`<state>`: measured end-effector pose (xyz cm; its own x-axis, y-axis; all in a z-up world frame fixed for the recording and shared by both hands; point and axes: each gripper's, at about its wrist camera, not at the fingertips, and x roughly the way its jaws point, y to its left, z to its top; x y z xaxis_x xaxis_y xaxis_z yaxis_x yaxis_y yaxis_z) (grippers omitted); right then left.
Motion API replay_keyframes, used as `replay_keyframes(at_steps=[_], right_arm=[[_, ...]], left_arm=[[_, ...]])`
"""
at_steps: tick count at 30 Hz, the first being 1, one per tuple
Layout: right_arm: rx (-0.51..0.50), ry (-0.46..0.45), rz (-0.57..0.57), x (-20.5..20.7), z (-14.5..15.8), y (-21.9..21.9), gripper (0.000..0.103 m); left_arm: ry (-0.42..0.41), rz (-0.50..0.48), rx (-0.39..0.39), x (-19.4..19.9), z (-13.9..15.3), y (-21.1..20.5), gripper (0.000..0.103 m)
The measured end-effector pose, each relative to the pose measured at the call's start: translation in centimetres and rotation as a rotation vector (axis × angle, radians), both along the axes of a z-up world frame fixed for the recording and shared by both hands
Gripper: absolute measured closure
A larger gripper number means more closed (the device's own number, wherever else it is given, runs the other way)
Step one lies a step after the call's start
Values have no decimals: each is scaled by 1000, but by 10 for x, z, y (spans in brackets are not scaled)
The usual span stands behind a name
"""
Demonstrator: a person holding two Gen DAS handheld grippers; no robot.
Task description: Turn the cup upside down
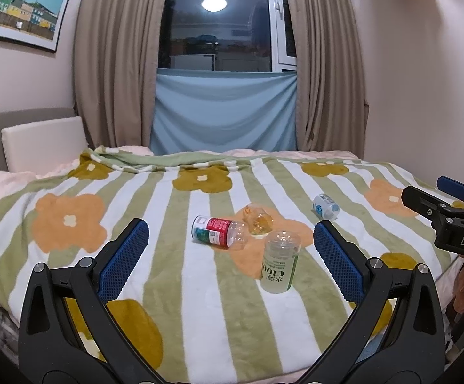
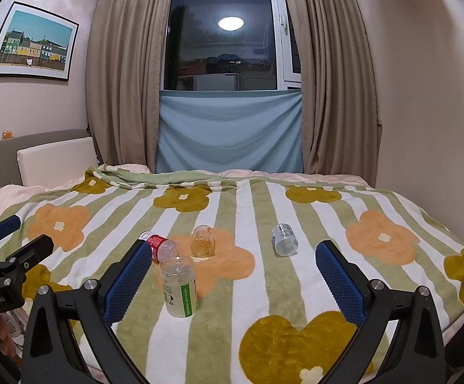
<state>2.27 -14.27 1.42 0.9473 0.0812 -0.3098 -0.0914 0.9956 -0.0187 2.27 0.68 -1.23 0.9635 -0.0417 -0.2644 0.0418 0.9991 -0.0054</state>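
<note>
My clear green-labelled plastic cup (image 1: pixel 280 261) stands upside down, axis vertical, on the striped floral blanket (image 1: pixel 200 304), ahead between my left gripper's (image 1: pixel 230 257) spread, empty fingers; my right gripper (image 2: pixel 233 283) also gapes empty.

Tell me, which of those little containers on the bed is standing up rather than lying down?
The green-labelled clear cup, nearest the cameras, stands on the blanket. The red-labelled one, the amber one and the pale blue-white one look tipped over.
</note>
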Motion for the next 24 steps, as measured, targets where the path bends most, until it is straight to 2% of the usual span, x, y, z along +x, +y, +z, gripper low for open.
replay_keyframes(at_steps=[15,24], right_arm=[[-4,2,0,1,1,-2,1],[0,4,6,1,2,-3,1]], left_arm=[[0,10,1,0,0,1,0],[-38,53,9,-5,3,10,0]])
